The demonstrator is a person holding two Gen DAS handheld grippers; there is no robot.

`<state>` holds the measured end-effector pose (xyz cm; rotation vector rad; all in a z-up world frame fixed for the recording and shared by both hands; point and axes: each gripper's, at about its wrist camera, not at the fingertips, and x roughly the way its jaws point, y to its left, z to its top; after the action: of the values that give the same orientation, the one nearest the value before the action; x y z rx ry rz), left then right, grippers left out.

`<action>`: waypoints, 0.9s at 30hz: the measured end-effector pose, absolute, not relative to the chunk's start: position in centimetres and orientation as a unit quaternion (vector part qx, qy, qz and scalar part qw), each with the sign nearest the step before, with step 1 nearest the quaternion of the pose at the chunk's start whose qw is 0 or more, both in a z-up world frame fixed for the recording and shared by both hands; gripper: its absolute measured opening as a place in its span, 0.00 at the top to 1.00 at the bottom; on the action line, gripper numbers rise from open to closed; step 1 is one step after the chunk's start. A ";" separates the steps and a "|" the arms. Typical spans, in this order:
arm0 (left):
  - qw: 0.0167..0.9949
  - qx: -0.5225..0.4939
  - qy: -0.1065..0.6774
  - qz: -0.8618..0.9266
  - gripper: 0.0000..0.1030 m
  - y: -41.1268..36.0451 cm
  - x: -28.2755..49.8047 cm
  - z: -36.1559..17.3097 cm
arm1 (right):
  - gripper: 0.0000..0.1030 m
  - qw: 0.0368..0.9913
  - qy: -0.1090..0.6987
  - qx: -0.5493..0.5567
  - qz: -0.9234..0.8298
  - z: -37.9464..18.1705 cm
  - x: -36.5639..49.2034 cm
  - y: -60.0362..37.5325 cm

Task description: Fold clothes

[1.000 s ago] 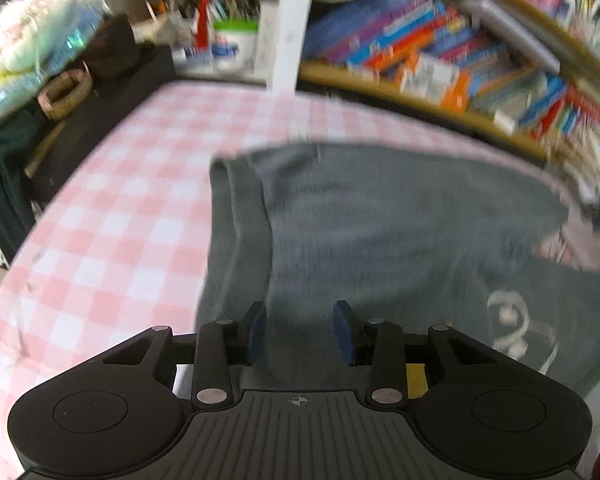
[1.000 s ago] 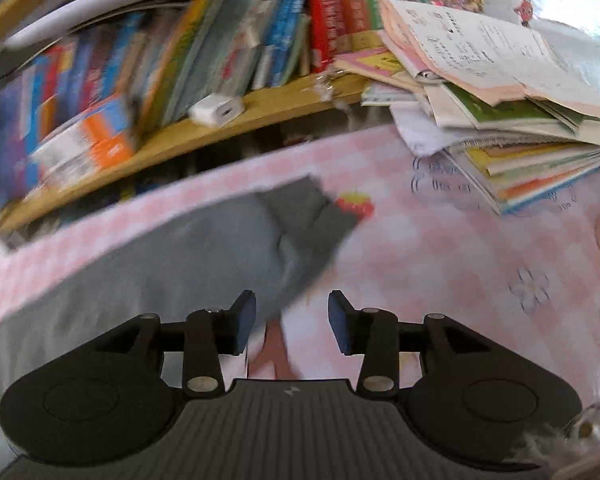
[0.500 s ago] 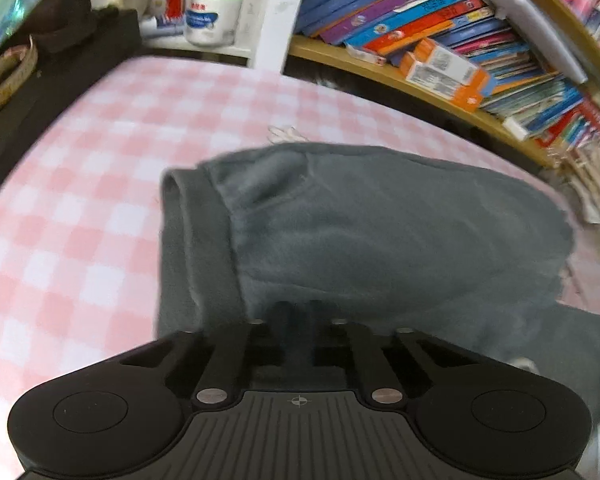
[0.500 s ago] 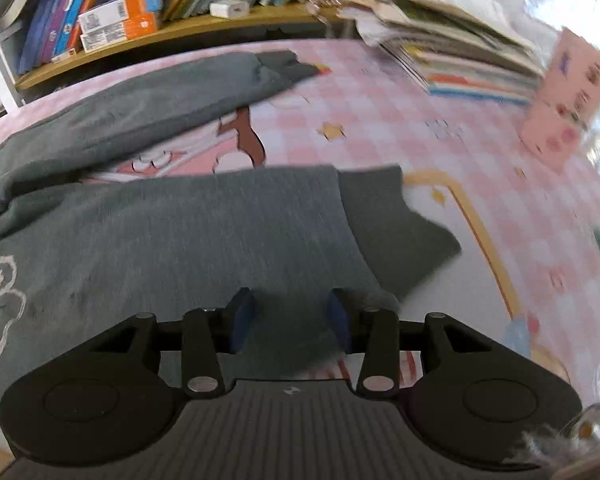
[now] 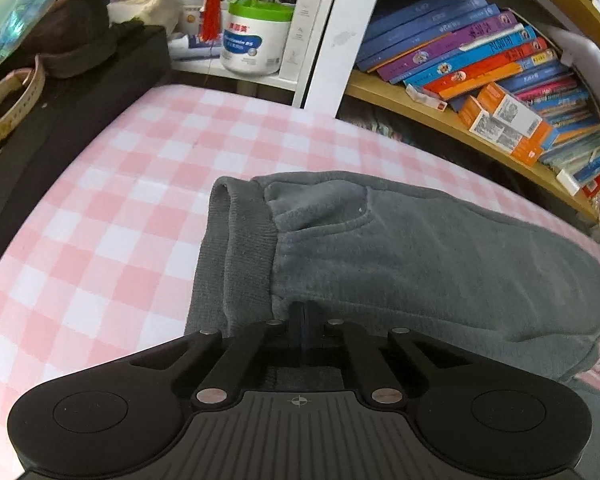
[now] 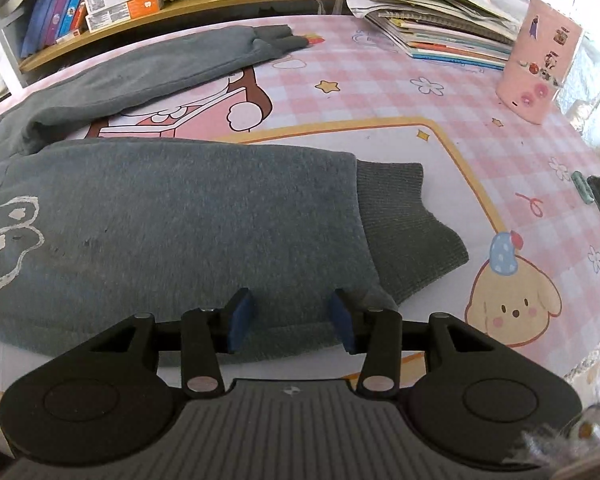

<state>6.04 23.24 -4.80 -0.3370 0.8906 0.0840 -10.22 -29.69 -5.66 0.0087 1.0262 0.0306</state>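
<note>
Left gripper (image 5: 301, 320) is clenched on the near edge of the grey trousers (image 5: 420, 256), by their ribbed waistband (image 5: 236, 248). Right gripper (image 6: 292, 316) is released, its blue fingertips (image 6: 240, 316) above one trouser leg near its cuff (image 6: 404, 224). These trousers lie spread on the pink checked tablecloth (image 5: 112, 208), books (image 6: 440, 32) stacked far right.

Grey fleece trousers (image 6: 172, 216), ribbed cuffs, legs flat on checked cloth
</note>
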 end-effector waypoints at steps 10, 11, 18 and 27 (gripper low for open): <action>0.886 -0.208 0.414 0.005 0.94 23.3 -4.5 -3.1 | 0.73 0.899 0.437 0.020 -0.001 -3.7 -9.2 -30.4; 0.884 -0.202 0.421 0.009 0.94 23.1 -4.8 -3.6 | 0.74 0.898 0.440 0.020 -0.002 -3.9 -8.8 -30.6; 0.871 -0.240 0.423 0.067 0.95 24.0 -7.6 -4.9 | 0.85 0.886 0.464 0.021 -0.009 -5.5 -6.6 -31.8; 0.898 -0.191 0.391 0.066 0.90 22.9 -9.0 -1.7 | 0.85 0.885 0.466 0.002 -0.008 -5.7 -5.8 -31.8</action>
<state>-8.99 22.86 -1.72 -0.3961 0.8102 0.1364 -5.79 -31.81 -5.67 0.0046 0.9701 -0.0175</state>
